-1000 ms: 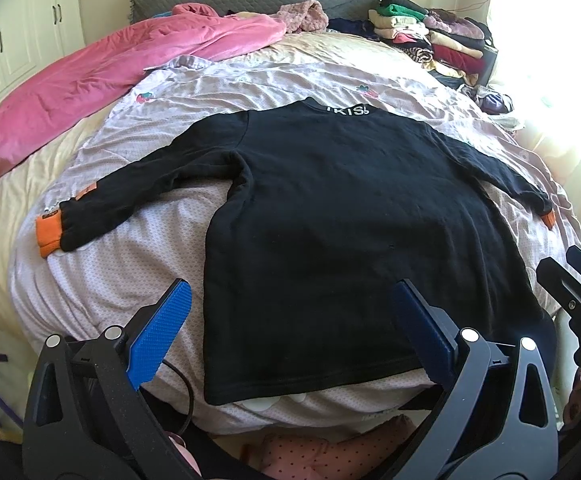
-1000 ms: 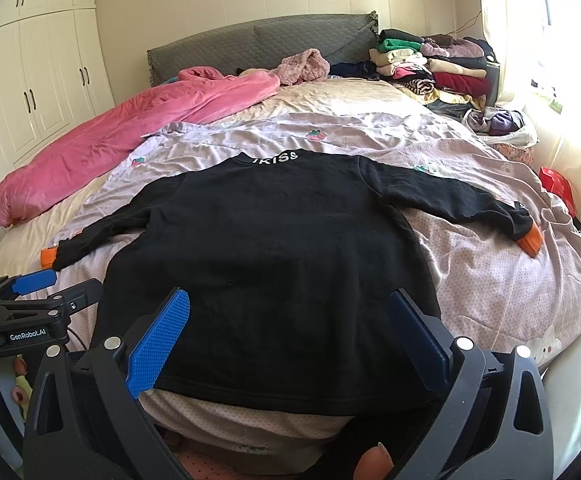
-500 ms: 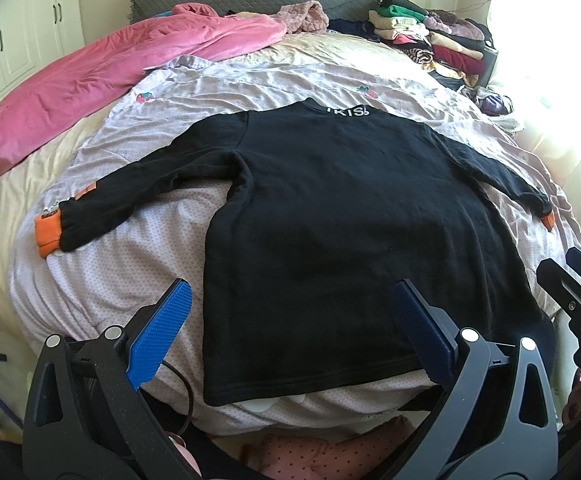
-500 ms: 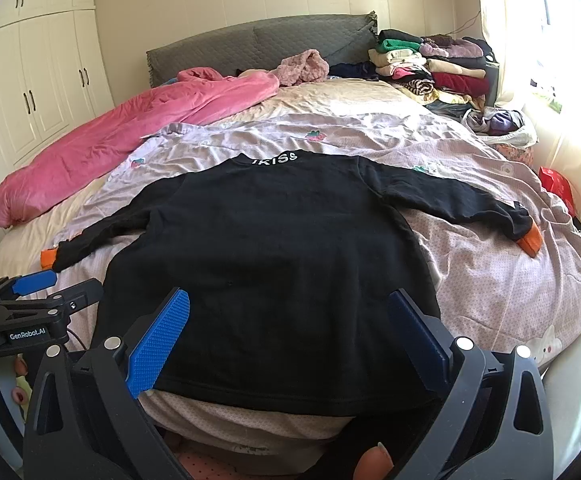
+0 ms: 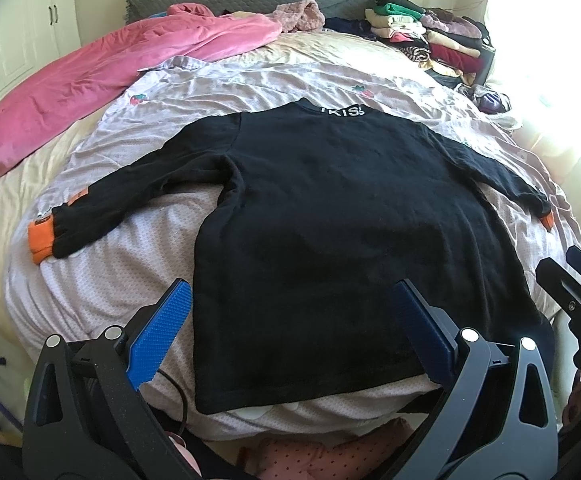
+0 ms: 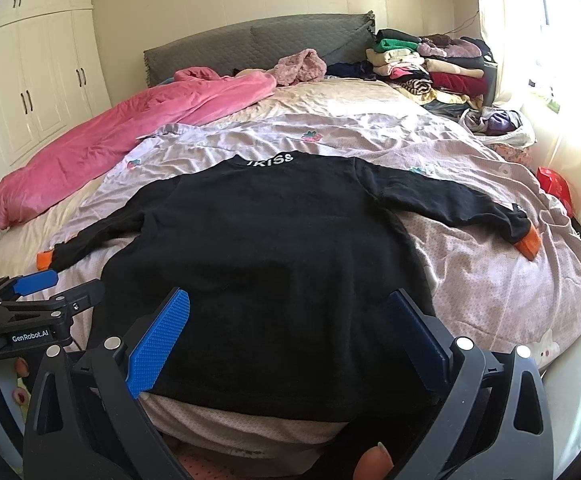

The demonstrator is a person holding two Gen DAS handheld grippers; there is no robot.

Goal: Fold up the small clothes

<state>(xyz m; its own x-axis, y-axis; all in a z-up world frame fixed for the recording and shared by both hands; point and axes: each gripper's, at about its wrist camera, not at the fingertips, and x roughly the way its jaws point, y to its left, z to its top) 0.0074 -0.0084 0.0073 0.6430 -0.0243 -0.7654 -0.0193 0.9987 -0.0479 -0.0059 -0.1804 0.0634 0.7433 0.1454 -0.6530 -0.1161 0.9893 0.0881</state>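
A small black long-sleeved sweater (image 5: 330, 216) lies flat on the bed, back up, collar away from me, both sleeves spread out with orange cuffs (image 5: 40, 240). It also shows in the right wrist view (image 6: 274, 264). My left gripper (image 5: 290, 300) is open and empty, held just above the hem near its left half. My right gripper (image 6: 290, 308) is open and empty above the hem's right half. Each gripper shows at the edge of the other's view.
A lilac patterned sheet (image 5: 274, 84) lies under the sweater. A pink quilt (image 5: 110, 80) lies along the left. A stack of folded clothes (image 5: 430, 36) sits at the far right corner by the grey headboard (image 6: 258, 48). A red bag (image 6: 554, 188) lies right.
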